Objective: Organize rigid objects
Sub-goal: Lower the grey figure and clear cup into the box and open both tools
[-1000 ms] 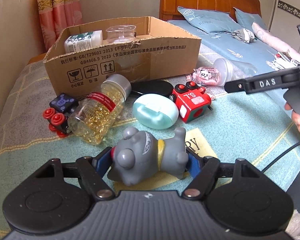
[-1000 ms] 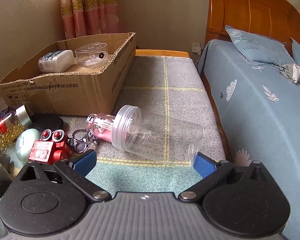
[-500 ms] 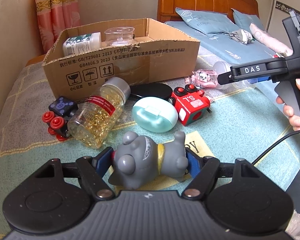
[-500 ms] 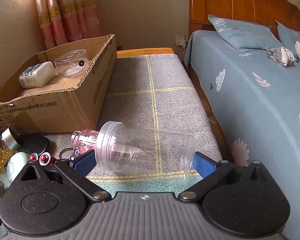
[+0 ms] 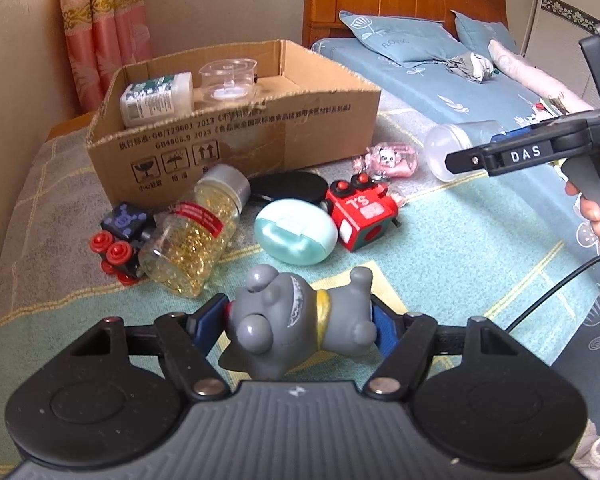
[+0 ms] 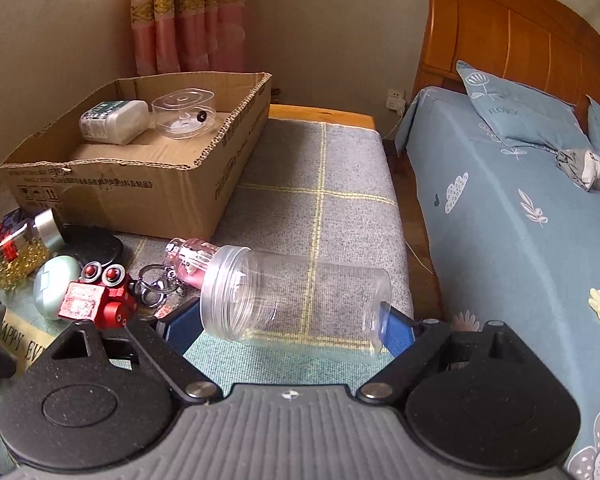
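while the left view alone showed the left gripper [image 5: 298, 322] clamped on the grey toy dog [image 5: 296, 326], the right view showed the right gripper [image 6: 286, 322] closing around the clear jar [image 6: 300, 300], lifted near the cardboard box [image 6: 140, 184].

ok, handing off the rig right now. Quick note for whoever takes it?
Left gripper: closing on the grey dog figurine, pads at both ends.
Right gripper: closing on the clear jar, held end to end and lifted off the blanket.
Done: white bottle and clear lidded container are in the cardboard box.
Left: jar and dog into the box, then the capsule bottle, mint case, red toy, black-and-red toy, black disc, pink keychain.
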The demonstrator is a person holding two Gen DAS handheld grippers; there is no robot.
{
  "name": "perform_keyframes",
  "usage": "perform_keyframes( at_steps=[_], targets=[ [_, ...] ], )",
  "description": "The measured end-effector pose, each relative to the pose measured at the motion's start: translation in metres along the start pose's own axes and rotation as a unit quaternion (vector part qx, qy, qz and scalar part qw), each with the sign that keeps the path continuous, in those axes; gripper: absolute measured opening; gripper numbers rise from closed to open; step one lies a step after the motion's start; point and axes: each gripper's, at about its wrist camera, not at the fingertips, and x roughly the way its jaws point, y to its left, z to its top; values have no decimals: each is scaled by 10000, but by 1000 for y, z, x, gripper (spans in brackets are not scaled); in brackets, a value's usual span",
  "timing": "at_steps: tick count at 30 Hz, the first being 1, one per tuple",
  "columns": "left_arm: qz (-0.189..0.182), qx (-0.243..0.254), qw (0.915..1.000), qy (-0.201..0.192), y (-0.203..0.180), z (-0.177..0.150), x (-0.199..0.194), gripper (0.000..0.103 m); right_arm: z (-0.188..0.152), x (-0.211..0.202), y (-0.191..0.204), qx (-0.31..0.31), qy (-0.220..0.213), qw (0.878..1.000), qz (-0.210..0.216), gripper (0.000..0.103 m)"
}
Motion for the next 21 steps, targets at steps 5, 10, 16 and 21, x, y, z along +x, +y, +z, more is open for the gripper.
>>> perform_keyframes(
  at_steps=[5,10,16,21],
  targets=[
    [165,186,9994,-252,2,26,-23,72,11,-26,4,-308,-174,9986,388,93],
    [453,342,9966,-602,14,70,-36,72,28,-46,15,-582,-427,9943,787,93],
    [902,362,9921,-795,36,125,-25,72,47,-54,33,-897,-651,9899,882,93],
    [1135,318,9906,-698,52,151,2,76,56,-55,43,-990,-768,9877,939,93]
  ],
)
